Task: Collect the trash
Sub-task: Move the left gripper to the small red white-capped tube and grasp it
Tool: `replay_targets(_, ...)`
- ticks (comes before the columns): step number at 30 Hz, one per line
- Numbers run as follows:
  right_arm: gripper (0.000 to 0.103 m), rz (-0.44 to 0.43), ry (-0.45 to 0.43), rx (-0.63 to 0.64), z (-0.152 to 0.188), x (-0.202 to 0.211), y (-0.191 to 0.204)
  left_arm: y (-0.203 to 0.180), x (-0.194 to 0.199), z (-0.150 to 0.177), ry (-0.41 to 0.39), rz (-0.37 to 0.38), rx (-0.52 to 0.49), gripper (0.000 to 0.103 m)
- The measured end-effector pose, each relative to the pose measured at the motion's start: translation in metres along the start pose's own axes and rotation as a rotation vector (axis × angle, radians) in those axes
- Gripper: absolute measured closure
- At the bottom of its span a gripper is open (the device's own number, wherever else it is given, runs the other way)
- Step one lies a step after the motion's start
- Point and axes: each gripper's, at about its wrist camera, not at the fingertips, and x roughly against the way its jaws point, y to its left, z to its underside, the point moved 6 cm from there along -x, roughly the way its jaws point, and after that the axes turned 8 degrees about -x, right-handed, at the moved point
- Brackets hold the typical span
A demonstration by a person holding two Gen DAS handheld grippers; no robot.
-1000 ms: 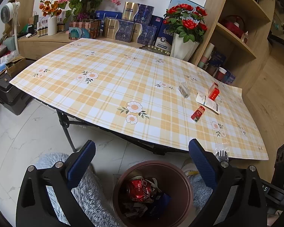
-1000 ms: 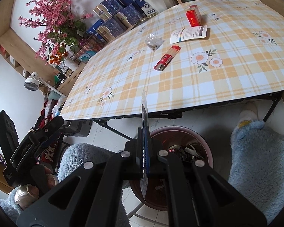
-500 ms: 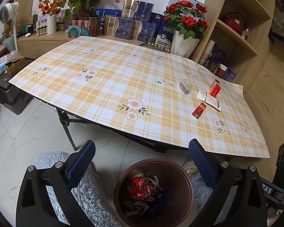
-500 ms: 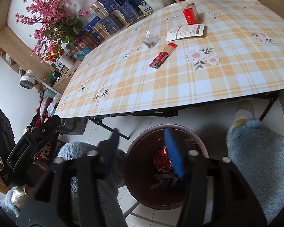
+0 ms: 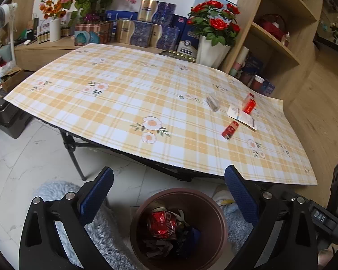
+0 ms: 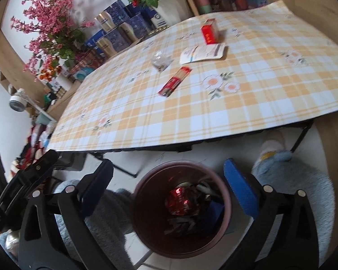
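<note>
A brown trash bin [image 5: 146, 204] stands on the floor below the table edge; it also shows in the right wrist view [image 6: 225, 193]. A crushed red can [image 5: 161, 223] and scraps lie inside. My left gripper [image 5: 167, 193] is open and empty above the bin. My right gripper [image 6: 167, 184] is open and empty above it too. On the table lie a red tube wrapper [image 6: 175, 81], a white packet [image 6: 202, 53], a red box [image 6: 209, 31] and a clear wrapper [image 6: 161, 61].
The table has a yellow plaid cloth [image 5: 124, 99] and black folding legs [image 5: 75, 157]. Grey-blue fluffy rugs [image 6: 299, 175] lie around the bin. Flower vases and boxes [image 5: 146, 29] stand behind the table; wooden shelves [image 5: 279, 36] stand at the right.
My right gripper was shut on a thin clear wrapper one second ago; it has opened over the bin and the wrapper is gone from its fingers. The left gripper stayed open.
</note>
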Motion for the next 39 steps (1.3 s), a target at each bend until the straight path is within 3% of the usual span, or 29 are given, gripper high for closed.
replay_targets(7, 0.006, 0.059, -0.028, 0.047, -0.016, -0.001, -0.012, -0.015, 0.003, -0.004, -0.052, 0.085, -0.04, 0.007)
replay_targets(10, 0.006, 0.133, -0.073, 0.039, -0.027, 0.001, -0.021, -0.02, -0.003, -0.004, -0.042, 0.108, -0.051, 0.007)
replay_targets(22, 0.006, 0.065, -0.131, 0.067, -0.064, -0.003, -0.053, -0.043, -0.041, -0.004, 0.06, 0.169, -0.132, 0.007)
replay_targets(31, 0.006, 0.092, -0.112, 0.111, -0.097, -0.03, -0.071, -0.091, -0.107, -0.042, 0.076, 0.187, -0.366, 0.007)
replay_targets(36, 0.006, 0.109, -0.1, 0.121, -0.111, -0.044, -0.08, -0.125, -0.16, -0.058, 0.128, 0.22, -0.486, 0.019)
replay_targets(39, 0.006, 0.119, -0.07, 0.149, -0.115, -0.053, -0.084, -0.147, -0.188, -0.063, 0.147, 0.213, -0.596, 0.019)
